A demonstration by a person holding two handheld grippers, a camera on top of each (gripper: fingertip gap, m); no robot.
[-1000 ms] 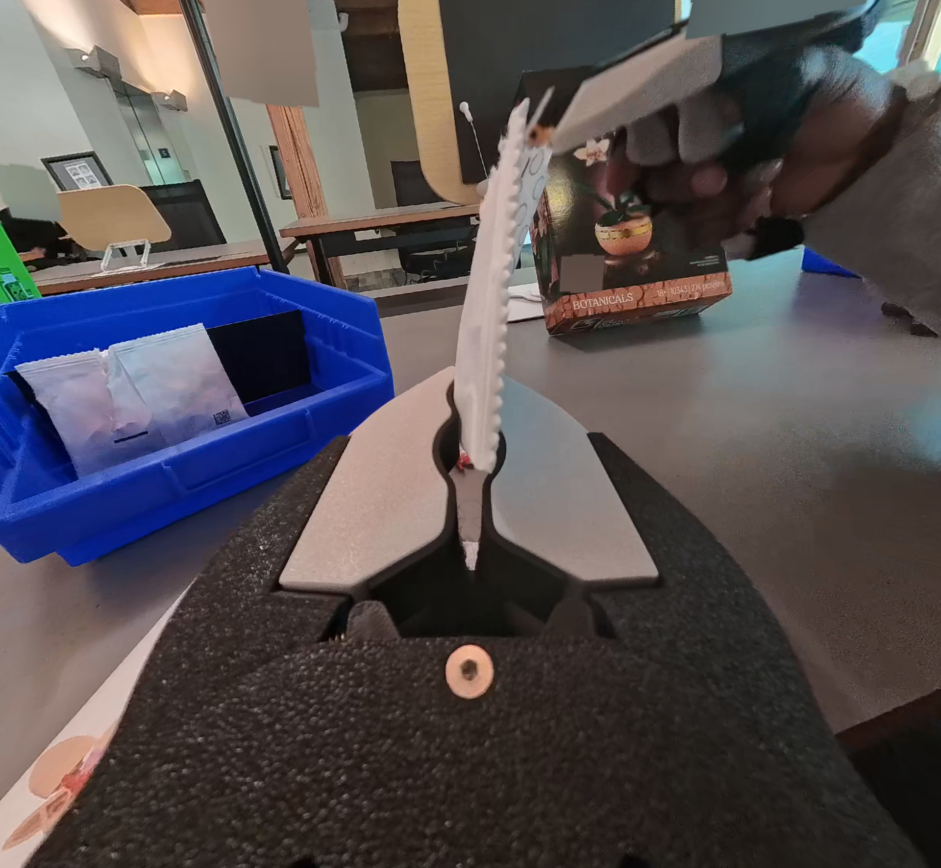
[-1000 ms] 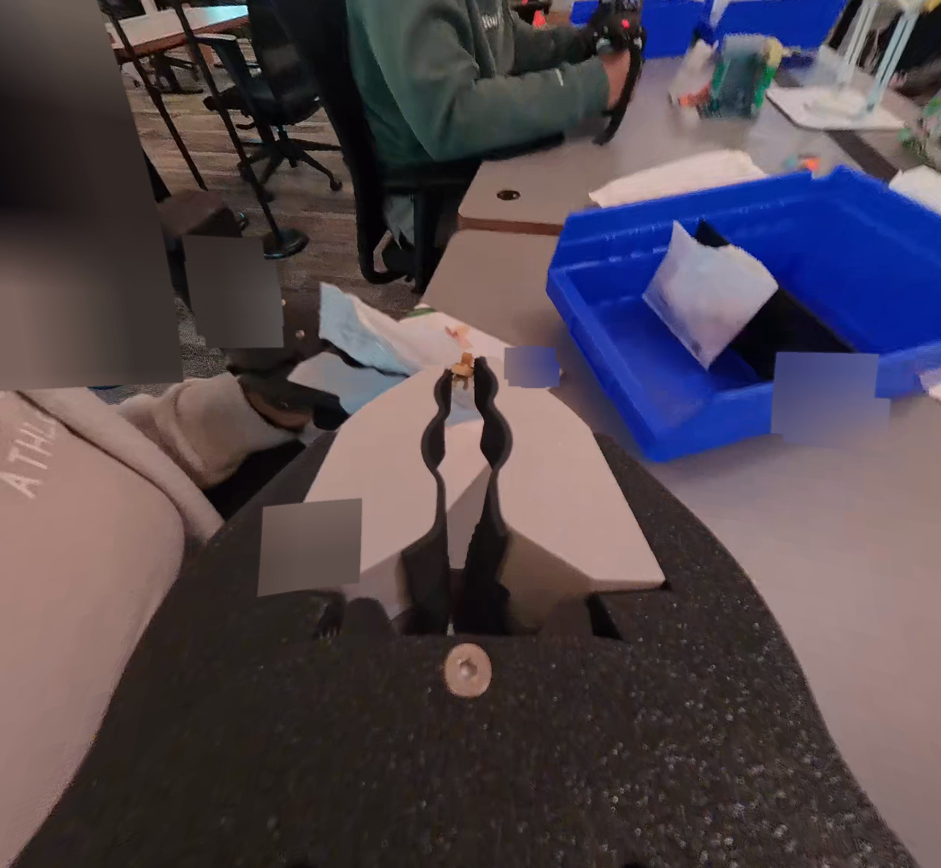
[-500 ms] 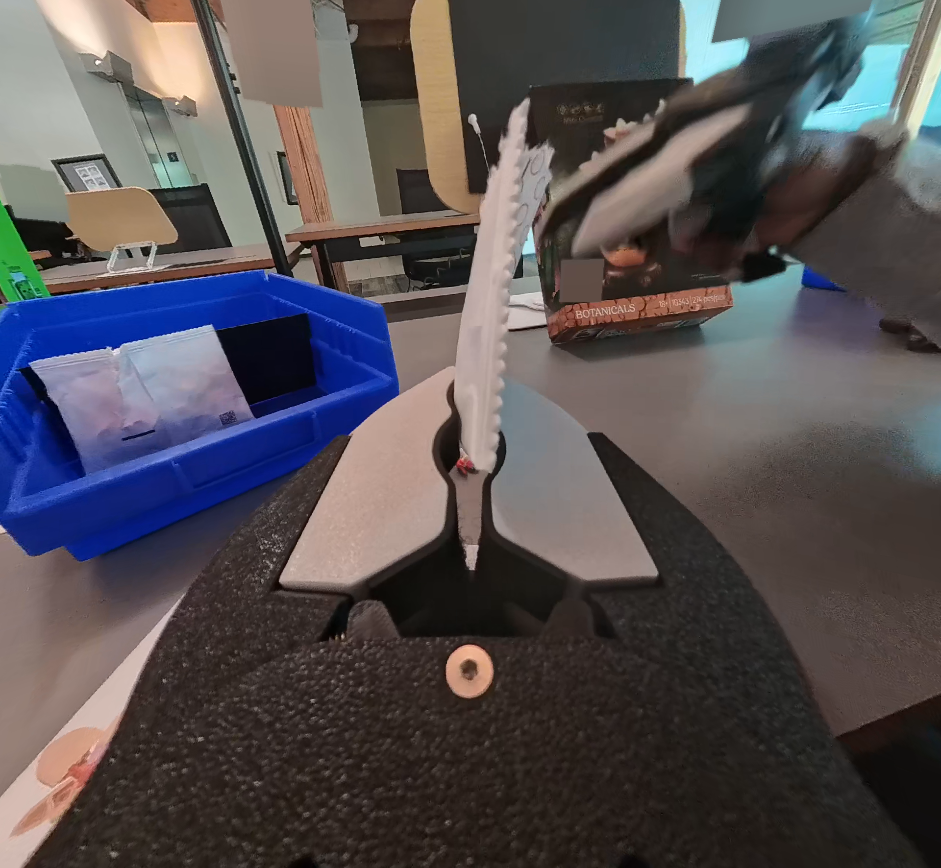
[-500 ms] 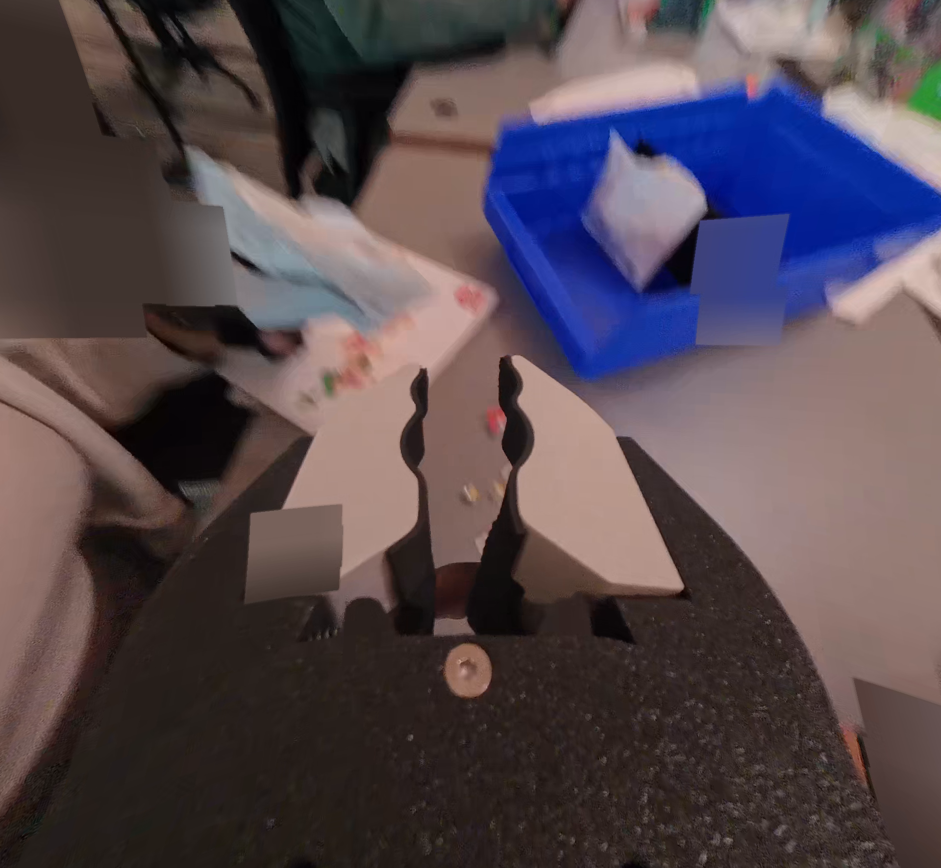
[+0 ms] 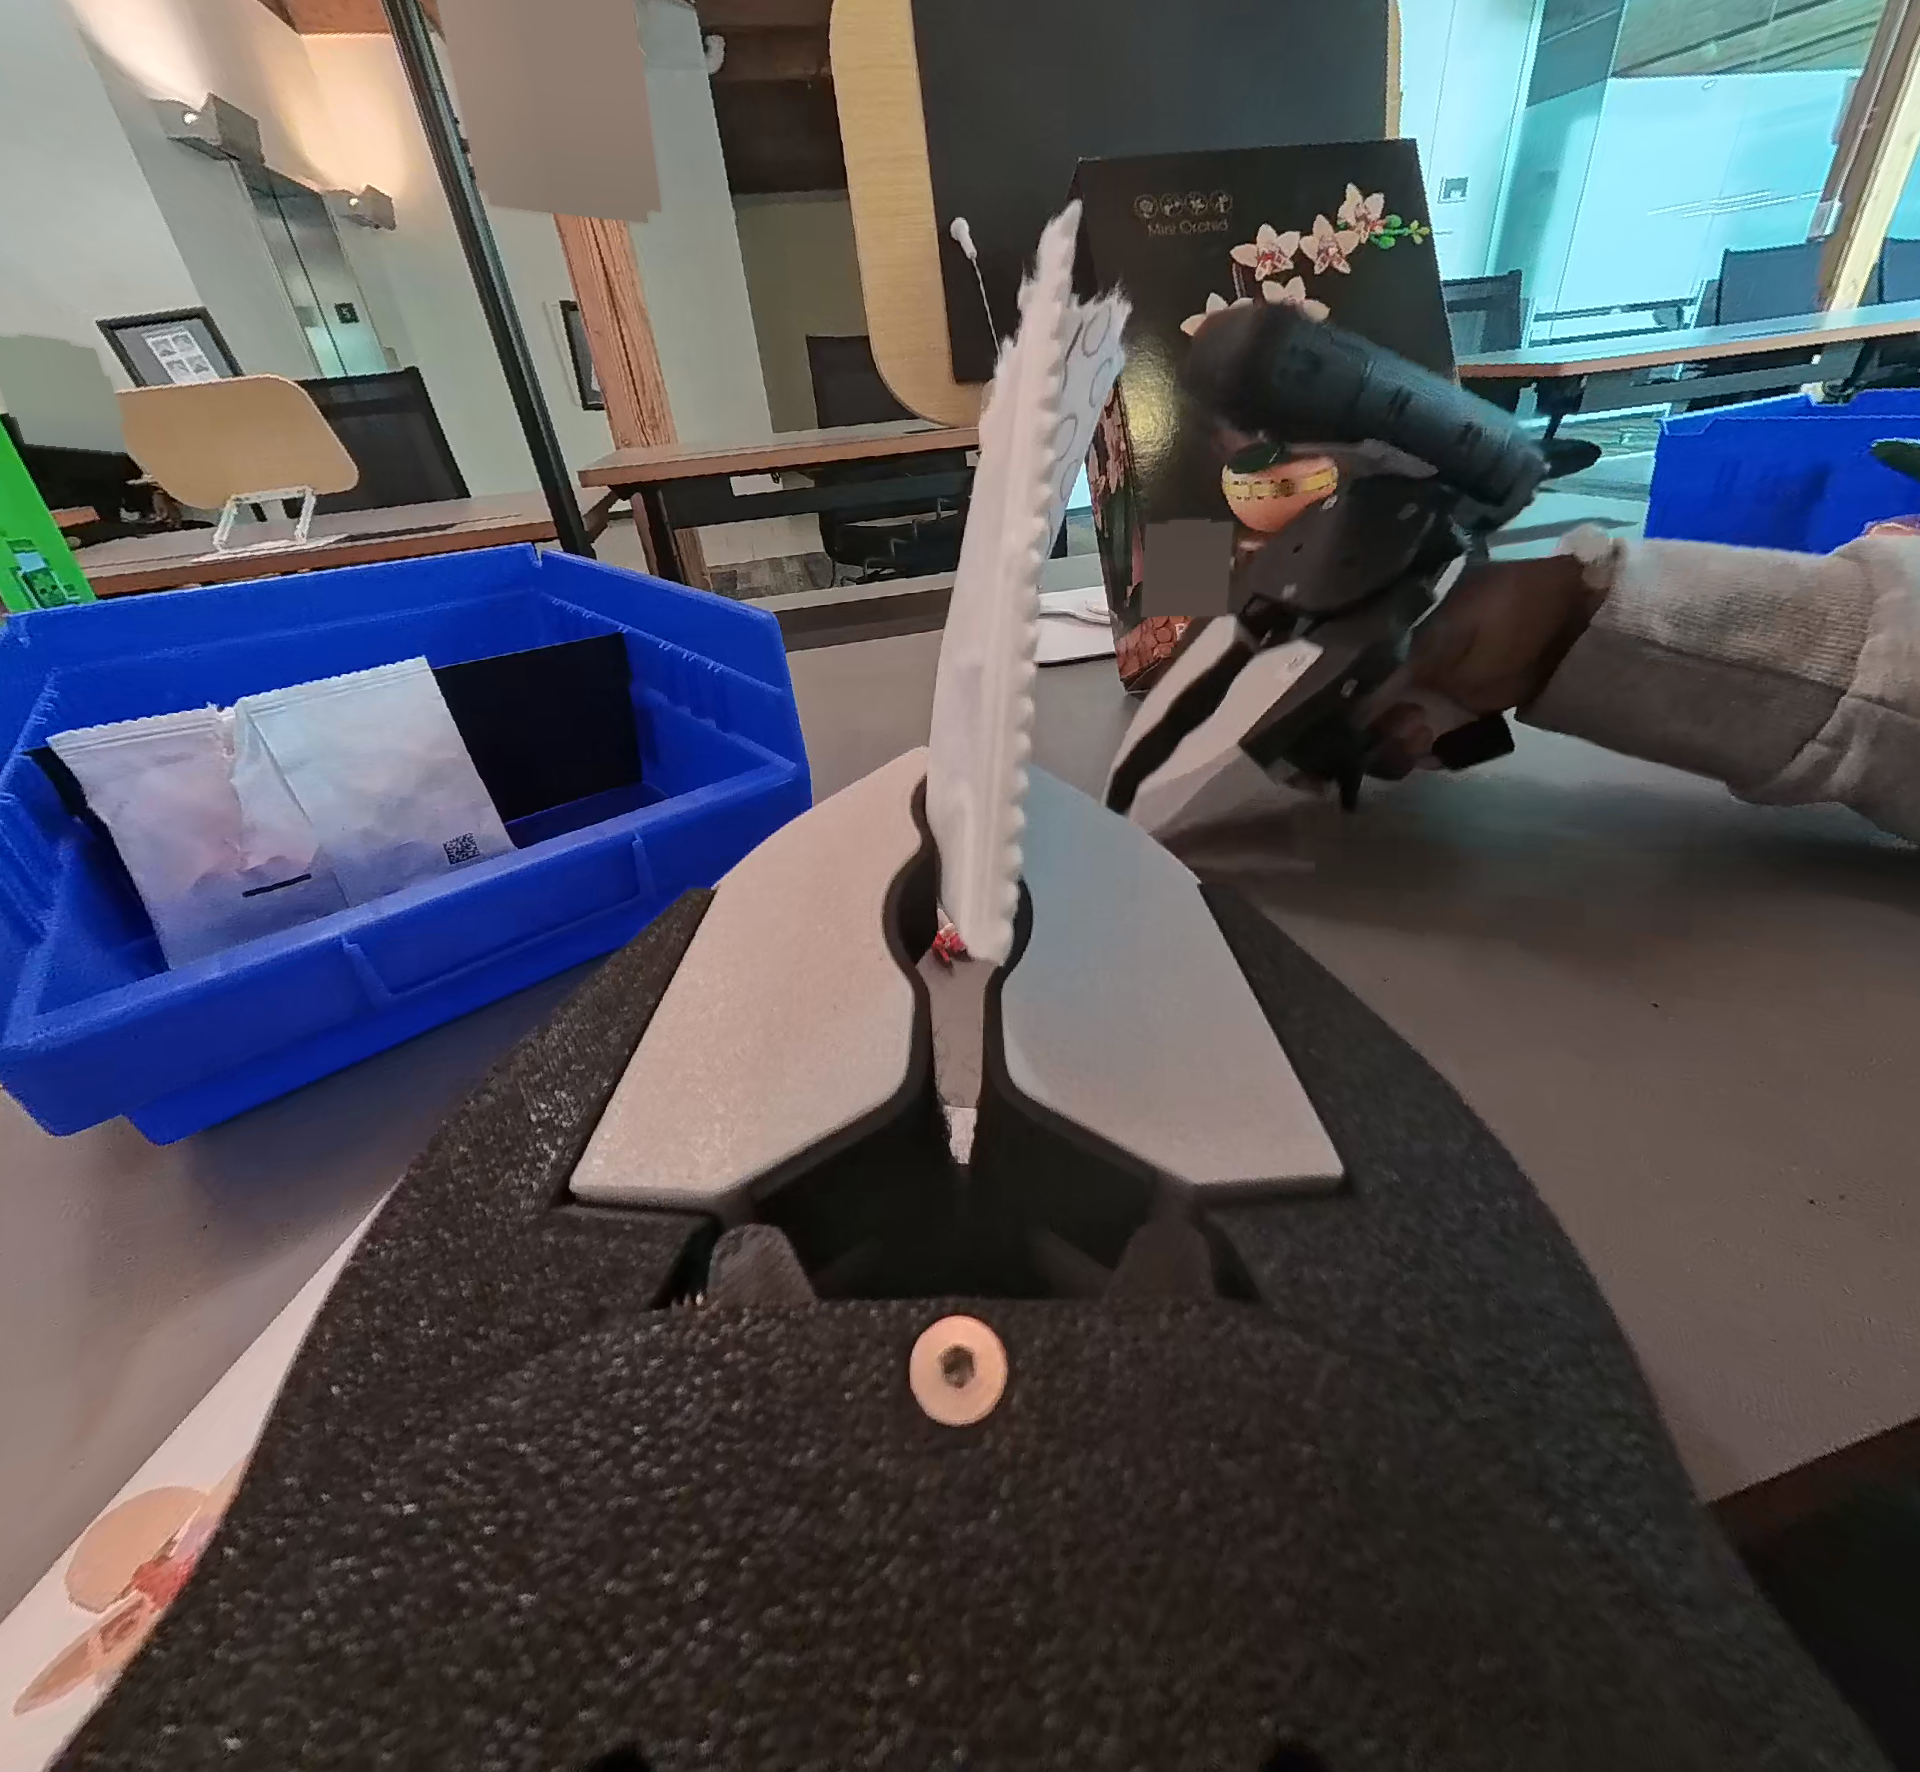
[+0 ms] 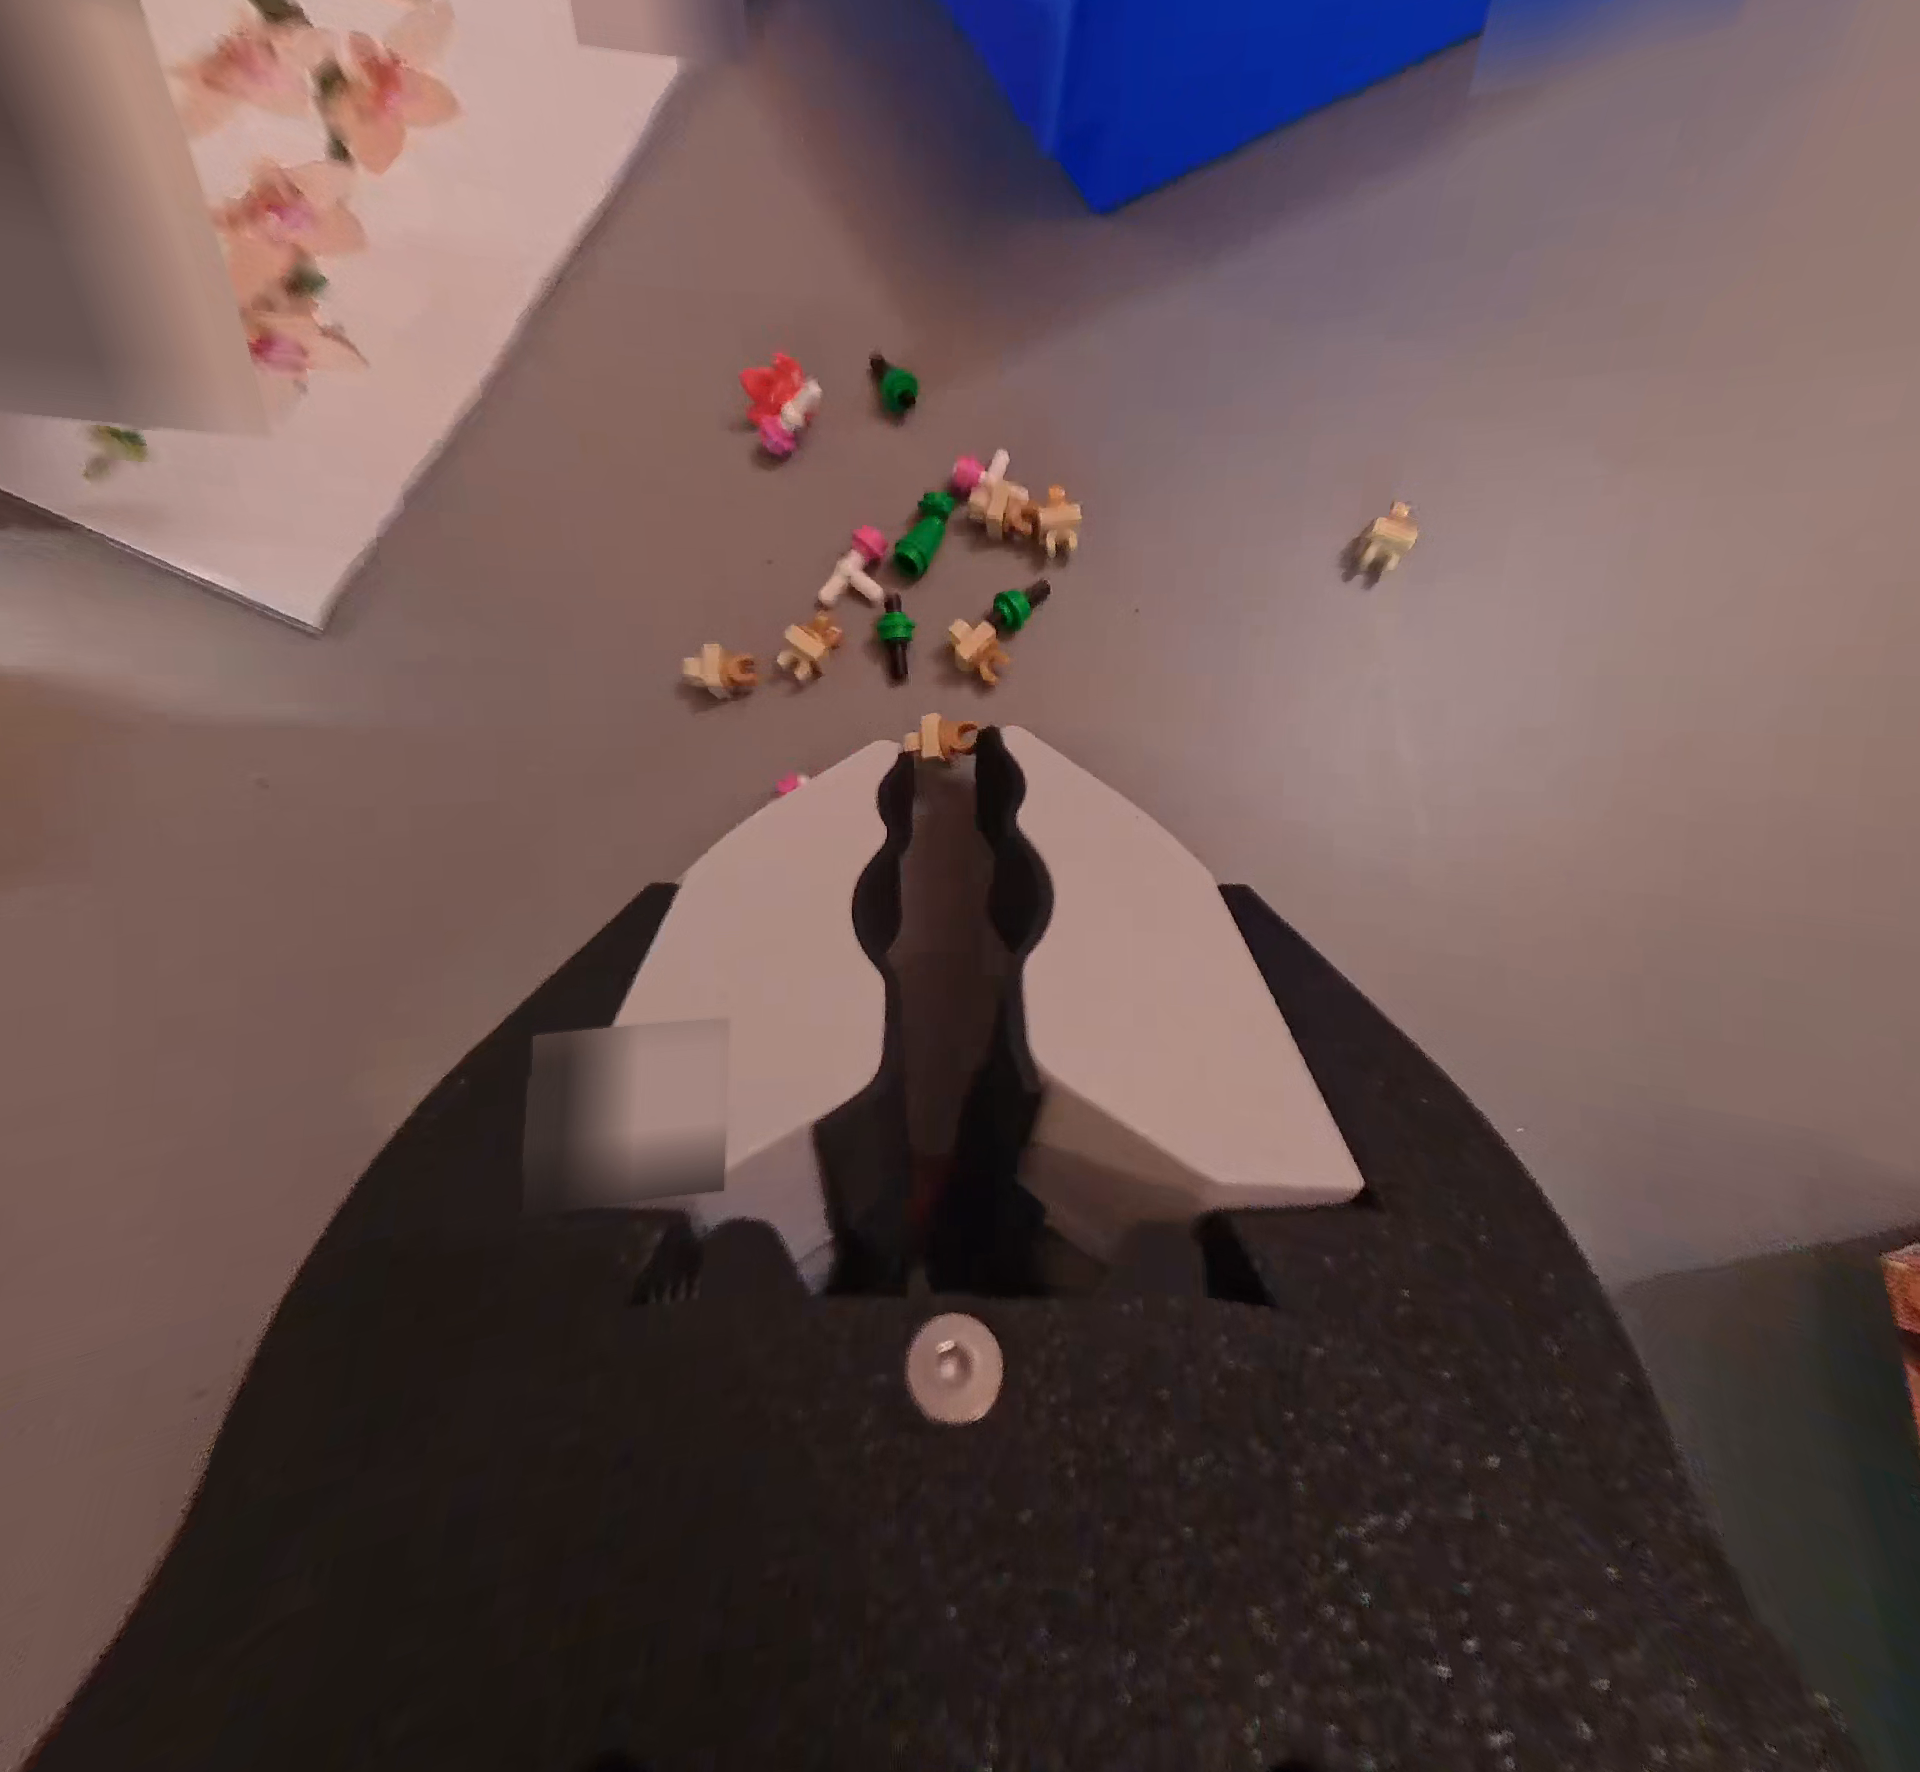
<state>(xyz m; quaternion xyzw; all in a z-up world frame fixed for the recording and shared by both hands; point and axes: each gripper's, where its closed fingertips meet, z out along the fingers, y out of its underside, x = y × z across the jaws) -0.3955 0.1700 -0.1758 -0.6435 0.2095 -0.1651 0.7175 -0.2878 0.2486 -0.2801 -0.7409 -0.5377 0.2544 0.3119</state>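
My left gripper (image 5: 971, 823) is shut on a white paper packet (image 5: 1003, 579) with sawtooth edges, held upright and seen edge-on. A tiny red piece shows at the packet's bottom edge between the jaws. My right gripper (image 6: 940, 748) points down at the grey table, its fingertips closed on a small tan brick piece (image 6: 940, 738). Several loose small pieces (image 6: 914, 559) in tan, green, pink, white and red lie just beyond the tips. In the left wrist view the right gripper (image 5: 1132, 792), held by a hand, touches down just right of the packet.
A blue bin (image 5: 416, 943) at the left holds white packets (image 5: 312, 787); its corner shows in the right wrist view (image 6: 1247, 8). A black box with orchid pictures (image 5: 1299, 268) stands behind. A white booklet (image 6: 416, 268) lies at the left. One tan piece (image 6: 1387, 538) lies apart. Spacing between my two grippers at the tips: around 15 centimeters.
My right gripper swung from high beside the packet's top down to the table, opened midway, then narrowed on a tan piece. My left gripper and its packet stayed put.
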